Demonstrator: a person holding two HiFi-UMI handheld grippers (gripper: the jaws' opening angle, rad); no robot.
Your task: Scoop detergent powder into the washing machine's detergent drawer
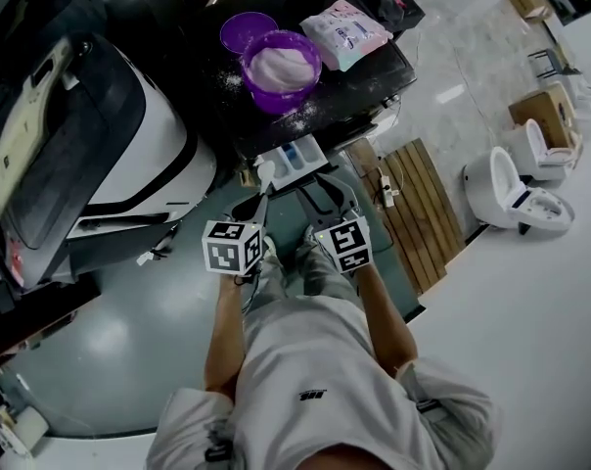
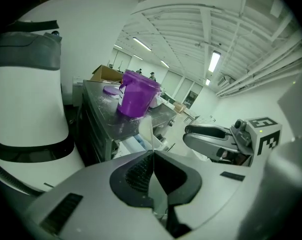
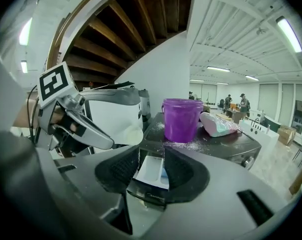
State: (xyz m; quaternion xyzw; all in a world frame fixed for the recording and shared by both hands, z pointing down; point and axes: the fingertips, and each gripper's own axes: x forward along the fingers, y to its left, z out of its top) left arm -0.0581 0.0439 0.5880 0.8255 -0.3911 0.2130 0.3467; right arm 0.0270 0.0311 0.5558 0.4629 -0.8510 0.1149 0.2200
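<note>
Two ribbed pads of the left gripper (image 2: 152,156) meet on a thin white scoop (image 2: 146,130). That gripper's own view shows the scoop edge-on, a narrow blade rising from the closed jaws. Only the right gripper view shows its rounded bowl, aimed at the front of the washing machine (image 3: 226,146). The right gripper (image 3: 151,163) has its jaws a moderate way apart, clamping nothing. Through the gap lies the detergent drawer (image 3: 147,176), its dark front panel nearest, with white compartments and a blue one behind. Whether the jaws touch that panel cannot be told. The drawer stands out from the machine's front, open side up, with its long axis running straight toward the two grippers. The head view places it just ahead of both tips. On the dark top above sits a purple bucket (image 3: 182,119) with loose powder (image 3: 191,146) scattered at its base and a detergent bag (image 3: 218,124) lying beside it. Only the head view looks into the bucket, which holds white powder, and shows a purple lid (image 1: 247,29) behind it. It also shows a white-and-black appliance (image 1: 129,135) at the left, a slatted wooden board (image 1: 423,213) on the floor and two toilets (image 1: 516,189) at the right.
</note>
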